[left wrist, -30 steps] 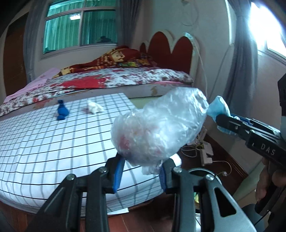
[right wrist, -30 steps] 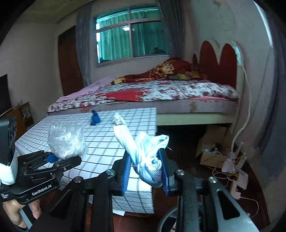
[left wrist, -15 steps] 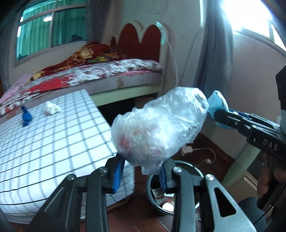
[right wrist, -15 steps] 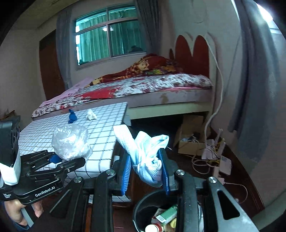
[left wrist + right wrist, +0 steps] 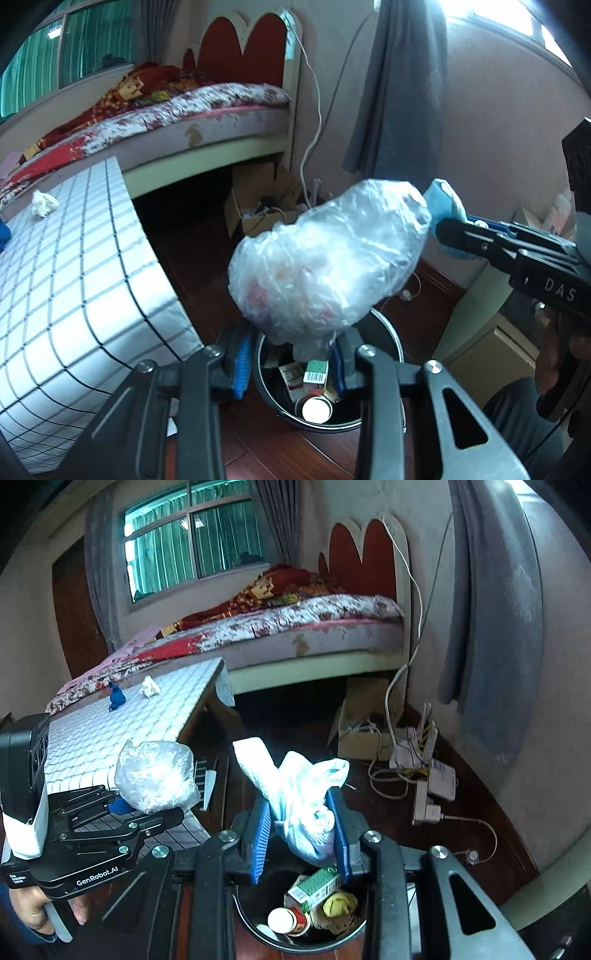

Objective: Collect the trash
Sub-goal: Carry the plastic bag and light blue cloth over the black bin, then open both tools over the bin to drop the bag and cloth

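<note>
Trash bin (image 5: pixel 384 328) now directly beneath both loads; left hand-held gripper (image 5: pixel 291 363) clamped around clear bag (image 5: pixel 325 258); right hand-held gripper (image 5: pixel 301 843) around blue-white wad (image 5: pixel 299 805)

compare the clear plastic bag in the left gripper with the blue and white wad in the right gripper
The clear plastic bag is see-through and puffed into a rounded bundle; the blue and white wad is opaque, with loose ends sticking up. The bag looks bulkier than the wad. Both are clamped between blue pads above the black bin.

bed (image 5: pixel 295 627) | checked table (image 5: pixel 74 266) | cardboard box (image 5: pixel 364 720) | curtain (image 5: pixel 399 92)
</note>
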Motion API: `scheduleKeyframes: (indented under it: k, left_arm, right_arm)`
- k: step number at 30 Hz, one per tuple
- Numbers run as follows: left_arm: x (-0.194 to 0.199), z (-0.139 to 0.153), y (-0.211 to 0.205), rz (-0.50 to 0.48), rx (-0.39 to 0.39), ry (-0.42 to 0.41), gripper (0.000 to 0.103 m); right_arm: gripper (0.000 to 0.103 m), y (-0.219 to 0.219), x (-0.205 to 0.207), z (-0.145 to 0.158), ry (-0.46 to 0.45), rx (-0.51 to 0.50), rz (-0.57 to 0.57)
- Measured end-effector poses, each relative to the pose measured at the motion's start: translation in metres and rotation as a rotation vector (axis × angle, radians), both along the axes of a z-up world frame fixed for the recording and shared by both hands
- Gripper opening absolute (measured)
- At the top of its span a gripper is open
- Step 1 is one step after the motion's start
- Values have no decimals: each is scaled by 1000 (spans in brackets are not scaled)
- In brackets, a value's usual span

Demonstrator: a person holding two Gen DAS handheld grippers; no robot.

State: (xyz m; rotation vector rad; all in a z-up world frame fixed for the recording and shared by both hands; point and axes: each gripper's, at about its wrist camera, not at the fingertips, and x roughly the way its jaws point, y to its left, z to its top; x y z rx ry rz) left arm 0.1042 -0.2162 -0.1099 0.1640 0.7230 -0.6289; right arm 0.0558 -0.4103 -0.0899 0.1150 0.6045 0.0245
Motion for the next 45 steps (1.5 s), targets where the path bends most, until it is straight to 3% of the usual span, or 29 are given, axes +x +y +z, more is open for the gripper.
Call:
scheduleKeyframes:
  k: [6,16,17,18,19,20,21,22,25,31,45]
  left_arm:
    - [7,-27,-9,-15,0,80,41]
    - [23,-61,-26,-47,43,170,40]
    - [25,-65,-28,-59,35,186,41]
    - [27,-70,-30,-65,28,209,48]
    - [32,-73,-32,-53,44,223,73]
    - [33,-78,-32,-36,62,230,92]
    - [32,-80,-30,-23,61,226,98]
    - [33,-83,-28,-3,70,224,100]
    - [35,-90,-19,57,83,232,101]
    - [34,-95,-7,127,112,197,102]
    - [34,-91,-8,127,126,156,102]
  right_arm:
    - [32,-6,13,-40,86,-2,24]
    - [32,-16,34,-90,210,-11,65]
    - [32,-16,36,-95,221,-14,70]
    - [32,-16,38,-100,232,-22,80]
    - [38,-14,41,-104,248,-44,80]
    - [59,-15,44,-112,268,-83,54]
    - [75,-18,45,-120,288,-100,16]
    - [102,-22,46,-127,313,-109,-5]
    - [102,-33,44,-144,356,-108,-71]
    - [102,-39,43,-147,365,-122,-90]
    - [102,-29,42,-139,330,-152,-85]
